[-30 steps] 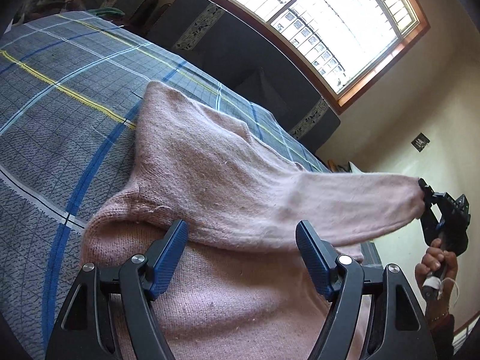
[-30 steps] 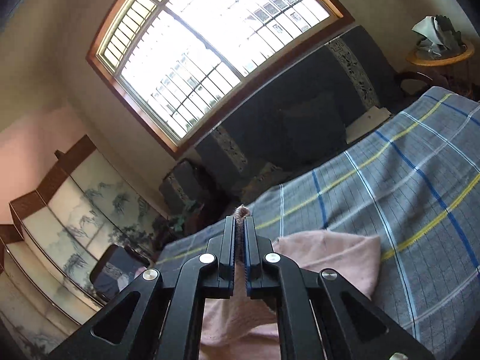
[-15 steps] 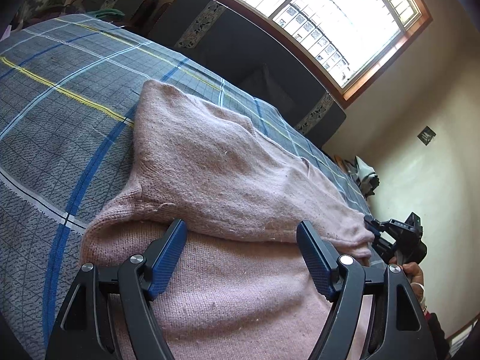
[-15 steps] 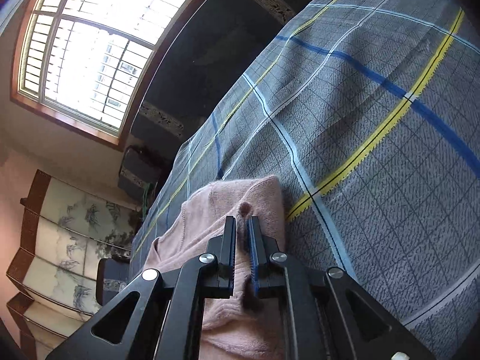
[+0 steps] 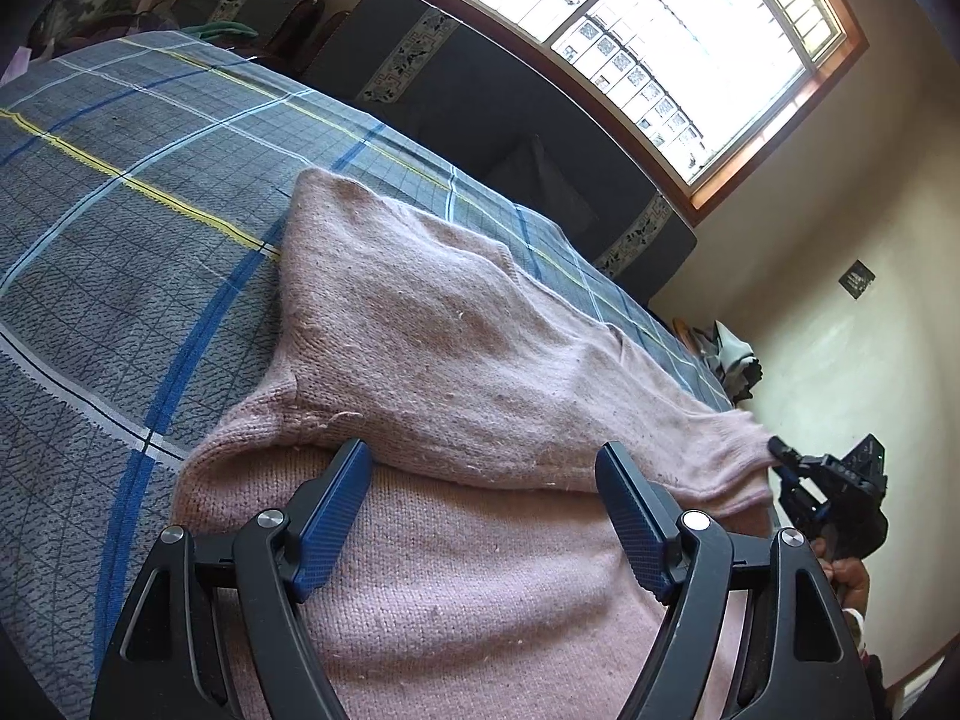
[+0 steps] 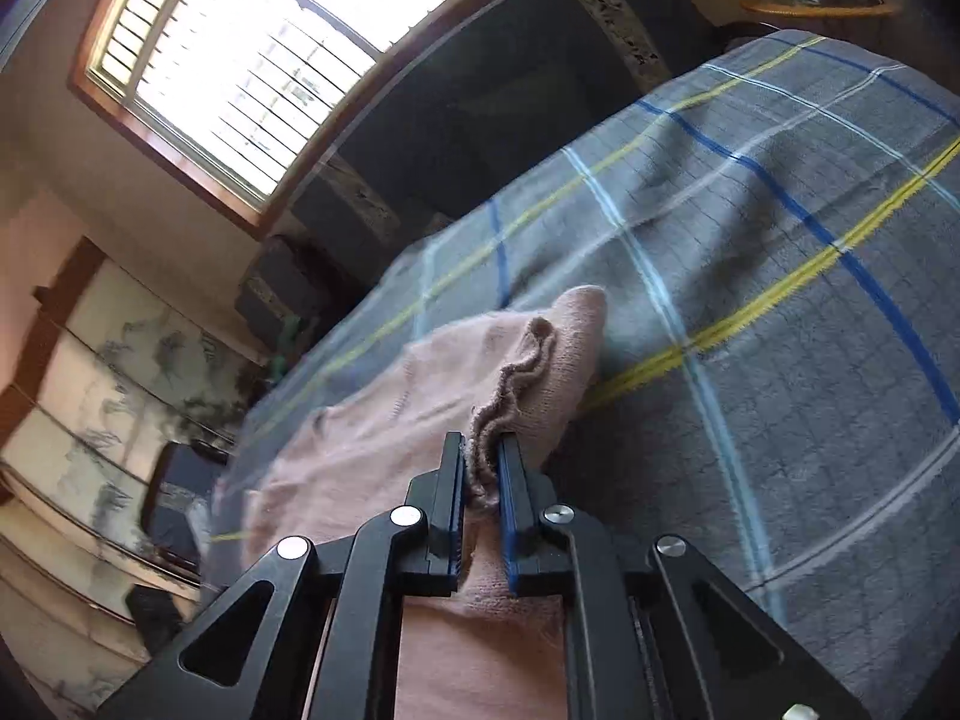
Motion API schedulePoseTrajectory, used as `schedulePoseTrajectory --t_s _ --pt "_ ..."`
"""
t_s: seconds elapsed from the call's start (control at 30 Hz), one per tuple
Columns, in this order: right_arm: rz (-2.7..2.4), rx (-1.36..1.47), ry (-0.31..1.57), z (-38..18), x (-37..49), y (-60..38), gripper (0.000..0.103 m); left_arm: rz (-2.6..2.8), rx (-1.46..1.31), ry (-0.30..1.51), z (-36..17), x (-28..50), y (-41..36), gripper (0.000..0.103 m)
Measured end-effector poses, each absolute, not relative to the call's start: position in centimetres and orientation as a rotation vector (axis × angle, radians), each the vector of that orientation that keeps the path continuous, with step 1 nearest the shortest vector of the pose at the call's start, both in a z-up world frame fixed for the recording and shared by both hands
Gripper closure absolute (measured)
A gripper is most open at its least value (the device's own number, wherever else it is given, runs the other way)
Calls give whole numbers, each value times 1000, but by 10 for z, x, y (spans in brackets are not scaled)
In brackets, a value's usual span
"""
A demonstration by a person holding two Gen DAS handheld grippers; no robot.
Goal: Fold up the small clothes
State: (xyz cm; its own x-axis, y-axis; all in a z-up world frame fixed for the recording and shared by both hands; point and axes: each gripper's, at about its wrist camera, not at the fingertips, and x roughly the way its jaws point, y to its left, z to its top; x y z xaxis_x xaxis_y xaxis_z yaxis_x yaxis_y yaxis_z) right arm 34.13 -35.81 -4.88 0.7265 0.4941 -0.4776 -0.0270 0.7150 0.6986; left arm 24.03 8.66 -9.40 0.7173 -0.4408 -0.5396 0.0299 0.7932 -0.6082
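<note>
Now the left gripper (image 5: 483, 474) has its fingers wide apart over the pink sweater (image 5: 456, 360) lying on the checked bed (image 5: 120, 252), while the right gripper (image 6: 480, 468) has its fingers clamped on the sweater's sleeve cuff (image 6: 516, 384).

Left claw (image 5: 483, 501) gapes over pink sweater (image 5: 456, 360) — right claw (image 5: 780, 456) pinches sleeve.

My bed (image 5: 120, 228), under a grey plaid blanket (image 6: 780, 360), carries a pink knit sweater (image 5: 450, 360) lying flat.
</note>
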Motion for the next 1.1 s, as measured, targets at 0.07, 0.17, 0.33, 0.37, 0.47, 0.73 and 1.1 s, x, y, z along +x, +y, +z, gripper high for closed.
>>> schedulePoseTrajectory --t_s 0.07,0.17,0.33,0.37,0.47,0.73,1.1 --pt "344 763 650 -46 340 -362 97 -264 -617 727 -95 240 89 26" --pt "204 735 798 -84 356 -370 96 -251 -624 724 -96 240 93 26" --pt "99 732 828 -91 349 -382 92 -249 -619 729 -96 241 94 25" --pt "53 718 836 -88 347 -385 91 -248 -622 728 -96 240 95 25" --pt "-24 697 763 -65 335 -390 90 -233 -637 722 -97 240 98 25" --pt "614 369 823 -1 388 -196 80 -229 -687 702 -100 238 108 25" --pt "705 -100 1009 -50 472 -10 49 -227 -686 702 -99 236 110 25"
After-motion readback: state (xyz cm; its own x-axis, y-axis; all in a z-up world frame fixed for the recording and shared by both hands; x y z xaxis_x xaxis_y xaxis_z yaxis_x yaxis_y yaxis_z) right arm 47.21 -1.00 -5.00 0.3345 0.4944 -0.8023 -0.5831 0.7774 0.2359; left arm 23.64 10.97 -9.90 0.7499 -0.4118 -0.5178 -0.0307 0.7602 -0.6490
